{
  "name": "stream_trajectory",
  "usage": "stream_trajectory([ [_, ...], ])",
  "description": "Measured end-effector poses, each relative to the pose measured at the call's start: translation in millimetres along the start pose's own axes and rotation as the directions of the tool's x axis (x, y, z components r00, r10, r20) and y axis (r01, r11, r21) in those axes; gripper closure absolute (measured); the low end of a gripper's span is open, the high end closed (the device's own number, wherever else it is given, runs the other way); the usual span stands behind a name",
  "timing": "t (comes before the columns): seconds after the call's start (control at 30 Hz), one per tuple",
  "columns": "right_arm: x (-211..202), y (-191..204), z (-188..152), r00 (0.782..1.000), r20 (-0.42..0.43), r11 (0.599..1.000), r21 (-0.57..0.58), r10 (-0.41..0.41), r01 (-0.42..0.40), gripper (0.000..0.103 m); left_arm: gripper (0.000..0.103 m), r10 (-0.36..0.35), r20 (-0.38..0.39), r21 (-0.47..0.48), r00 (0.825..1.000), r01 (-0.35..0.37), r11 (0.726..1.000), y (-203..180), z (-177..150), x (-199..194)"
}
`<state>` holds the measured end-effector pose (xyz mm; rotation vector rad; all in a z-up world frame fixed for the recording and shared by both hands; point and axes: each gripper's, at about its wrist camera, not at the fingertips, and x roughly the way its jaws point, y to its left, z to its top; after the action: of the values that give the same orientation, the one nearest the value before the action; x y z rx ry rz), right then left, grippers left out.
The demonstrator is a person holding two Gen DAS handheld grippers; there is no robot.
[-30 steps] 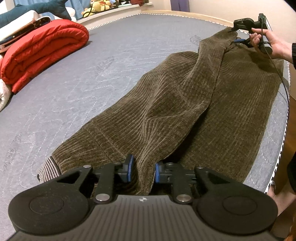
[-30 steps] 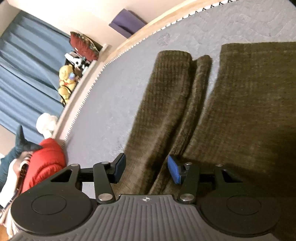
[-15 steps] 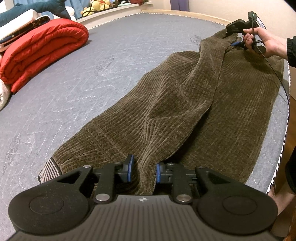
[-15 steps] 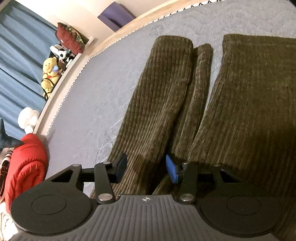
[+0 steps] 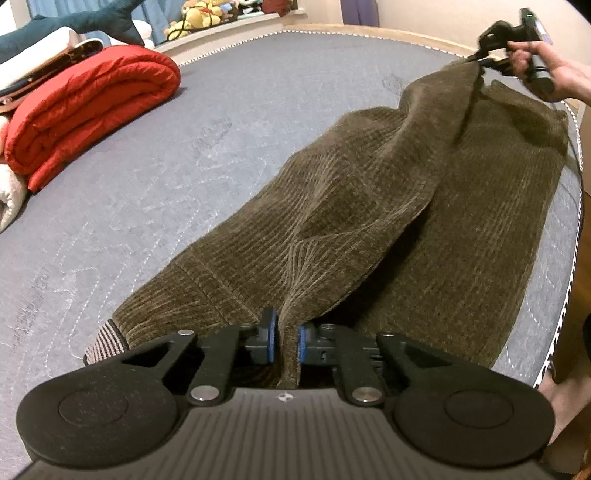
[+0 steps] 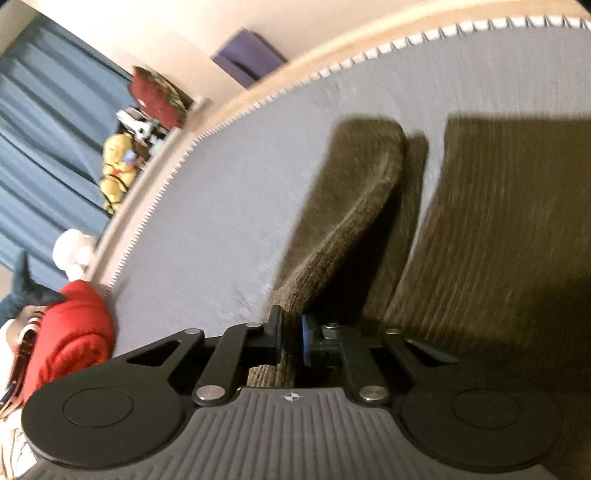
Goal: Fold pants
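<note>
Corduroy pants (image 5: 369, 206), dark olive-brown, lie spread lengthwise on the grey quilted bed (image 5: 184, 129) in the left wrist view. At the near end of the pants the left claw (image 5: 283, 338) is clamped on a raised ridge of the fabric, its blue pads pressed against the cloth from both sides. Beside that pinch, toward the bed's middle, a striped band (image 5: 105, 338) of the waist shows at the pants' edge. One leg is lifted and draped partly over the other, which lies flat along the bed's near edge. At the far end of the pants the right claw (image 5: 484, 61), held in a bare hand (image 5: 546, 68), grips the lifted leg's hem above the bed. Well apart from the pants, across the bed, sits a rolled red quilt (image 5: 88, 107), with stuffed toys (image 5: 192, 18) on a ledge beyond it.

From the right wrist, with some motion blur, the right claw (image 6: 290, 338) is closed on a fold of the pants (image 6: 347, 206), which rises off the bed (image 6: 221, 206). The other leg lies flat just beside it. Away from the pants past the bed's edge are the red quilt (image 6: 70, 332), a yellow plush toy (image 6: 118, 162) and blue curtains (image 6: 48, 140).
</note>
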<state>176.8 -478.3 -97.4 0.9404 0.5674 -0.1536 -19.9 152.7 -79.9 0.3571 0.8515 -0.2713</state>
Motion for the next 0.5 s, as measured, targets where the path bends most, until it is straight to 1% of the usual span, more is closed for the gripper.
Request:
stream_trajectory([
  [0.1, -34.3, 0.3, 12.8, 0.999, 0.029, 0.999, -0.03, 0.02, -0.019, 0.094, 0.094, 0.012, 0.033, -0.009, 0.999, -0.012, 1.0, 0.7, 1.8, -8.7],
  [0.23, -80.7, -8.9, 26.4, 0.999, 0.026, 0.998, -0.057, 0.041, -0.039, 0.095, 0.095, 0.036, 0.1, -0.01, 0.994, -0.035, 0.999, 3.6, 2.2, -29.5],
  [0.33, -116.4, -12.5, 31.0, 0.999, 0.031, 0.993, -0.112, 0.039, -0.035, 0.095, 0.095, 0.022, 0.166, -0.015, 0.986, -0.02, 1.0, 10.9, -3.6, -54.0],
  [0.37, -128.4, -15.1, 31.7, 0.999, 0.03, 0.992, -0.127, 0.027, -0.023, 0.096, 0.095, 0.01, 0.18, -0.015, 0.984, -0.008, 1.0, 14.0, -7.6, -62.3],
  [0.43, -146.5, -21.4, 30.0, 1.0, 0.013, 0.988, -0.155, -0.015, 0.017, 0.096, 0.095, -0.017, 0.176, -0.007, 0.984, 0.019, 1.0, 19.0, -17.5, -73.7],
  [0.5, -156.5, -32.2, 23.0, 0.996, -0.035, 0.982, -0.176, -0.076, 0.069, 0.096, 0.095, -0.047, 0.133, 0.026, 0.99, 0.044, 0.999, 19.0, -29.3, -75.3],
])
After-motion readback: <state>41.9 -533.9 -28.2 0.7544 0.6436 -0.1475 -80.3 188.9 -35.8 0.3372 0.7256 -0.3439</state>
